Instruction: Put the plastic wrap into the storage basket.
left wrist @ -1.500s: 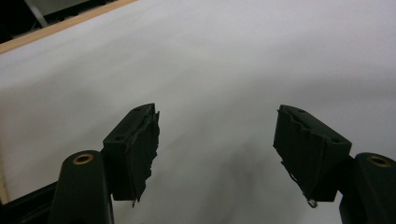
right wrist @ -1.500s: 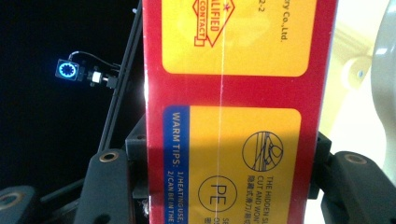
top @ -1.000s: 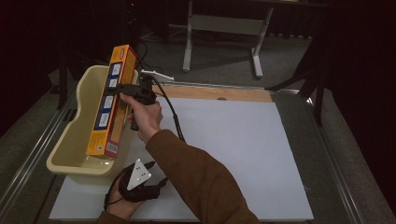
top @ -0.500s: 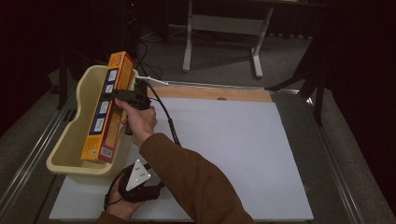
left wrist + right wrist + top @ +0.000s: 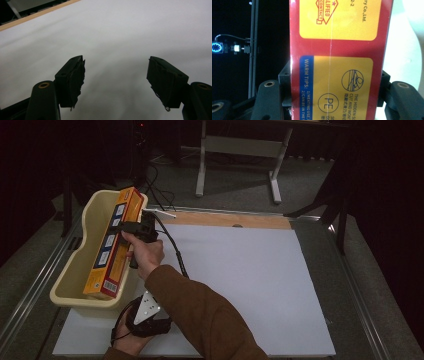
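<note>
Between pads [image 5: 284, 82]: box [image 5: 339, 62] (clamped).

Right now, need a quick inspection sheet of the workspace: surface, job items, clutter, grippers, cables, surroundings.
Surface: white sheet on the table, wooden strip along its far edge.
Job's things: long orange box tilted inside the cream tub, far end up on the rim.
Clutter: nothing seen.
Grippers: right gripper clamped on the box; left gripper open, over bare sheet.
Cables: black cable trails from the right gripper.
Surroundings: dark room, grey stand legs beyond the table.
</note>
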Tool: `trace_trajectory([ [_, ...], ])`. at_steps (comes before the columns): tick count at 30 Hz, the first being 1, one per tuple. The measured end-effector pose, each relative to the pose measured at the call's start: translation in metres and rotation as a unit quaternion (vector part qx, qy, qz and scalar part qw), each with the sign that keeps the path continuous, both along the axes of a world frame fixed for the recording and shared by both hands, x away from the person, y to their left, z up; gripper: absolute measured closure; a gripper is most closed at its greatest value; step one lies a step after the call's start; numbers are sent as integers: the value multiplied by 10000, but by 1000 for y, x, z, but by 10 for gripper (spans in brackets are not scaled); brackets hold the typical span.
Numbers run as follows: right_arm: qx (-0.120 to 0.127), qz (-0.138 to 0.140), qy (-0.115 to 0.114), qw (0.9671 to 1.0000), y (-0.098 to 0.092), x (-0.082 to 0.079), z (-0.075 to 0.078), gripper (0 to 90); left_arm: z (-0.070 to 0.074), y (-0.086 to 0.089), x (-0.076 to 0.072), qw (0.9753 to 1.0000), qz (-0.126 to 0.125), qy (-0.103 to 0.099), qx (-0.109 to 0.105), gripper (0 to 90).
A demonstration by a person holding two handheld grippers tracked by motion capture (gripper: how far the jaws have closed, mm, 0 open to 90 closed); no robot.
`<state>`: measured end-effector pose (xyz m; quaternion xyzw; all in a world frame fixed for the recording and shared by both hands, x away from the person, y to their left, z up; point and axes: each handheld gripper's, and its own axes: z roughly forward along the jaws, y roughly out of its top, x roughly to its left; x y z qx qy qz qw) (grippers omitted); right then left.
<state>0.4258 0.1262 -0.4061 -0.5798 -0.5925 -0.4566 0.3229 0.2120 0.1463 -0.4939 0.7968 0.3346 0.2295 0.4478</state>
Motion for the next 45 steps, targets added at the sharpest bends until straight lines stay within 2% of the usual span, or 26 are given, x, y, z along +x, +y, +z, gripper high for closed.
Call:
trace_trajectory([
  [4,-60,-48,12,10000,4,0,-3,395,0,1,0,10000,24,-19,-6,304],
  [7,-341,-25,-58,9994,7,0,-7,390,1,2,0,10000,44,-19,-35,303],
  [13,-579,162,241,9979,7,6,-14,330,1,3,0,10000,39,16,-28,303],
  [15,-550,193,292,9979,7,7,-13,314,1,3,0,10000,31,26,-29,303],
  [16,-521,196,414,9976,4,9,-12,304,1,3,0,10000,37,24,-28,303],
  [18,-314,150,488,9982,1,10,-11,305,1,3,0,10000,39,30,-23,303],
  [19,-323,169,397,9985,-3,9,-5,309,1,3,0,10000,48,36,-25,303],
  [23,-385,334,297,9983,-8,8,2,317,0,3,1,10000,63,33,-31,303],
  [27,-672,610,-45,9959,-15,6,6,353,1,2,1,10000,75,26,-27,303],
  [28,-868,691,-322,9933,-18,5,10,365,1,3,1,10000,77,19,-10,303],
  [29,-972,718,-499,9914,-20,5,12,371,1,3,1,10000,74,16,-4,303],
  [30,-972,718,-499,9914,-20,5,12,371,0,2,1,10000,67,18,-3,303],
  [33,-1190,825,-944,9850,-28,2,18,380,0,2,1,10000,83,7,2,303],
  [34,-1240,913,-1137,9815,-35,1,21,385,1,3,1,10000,82,8,7,303],
  [35,-1240,913,-1137,9815,-35,1,21,385,1,3,1,10000,93,-4,18,303],
  [36,-1291,959,-1264,9789,-39,-1,23,394,1,3,0,9999,102,-3,6,303],
  [39,-1562,1053,-1764,9661,-55,-7,28,405,1,4,1,9999,125,-4,-8,303],
  [41,-1717,1140,-2165,9543,-68,-13,30,411,1,4,1,9999,136,-7,-8,303],
  [42,-1935,1195,-2642,9373,-83,-20,30,411,1,4,1,9999,142,-8,-9,303],
  [43,-1935,1195,-2642,9373,-83,-20,30,411,1,4,1,9999,149,-13,-9,303],
  [45,-2136,1214,-3060,9198,-100,-29,30,403,0,4,2,9998,173,-3,-16,303],
])
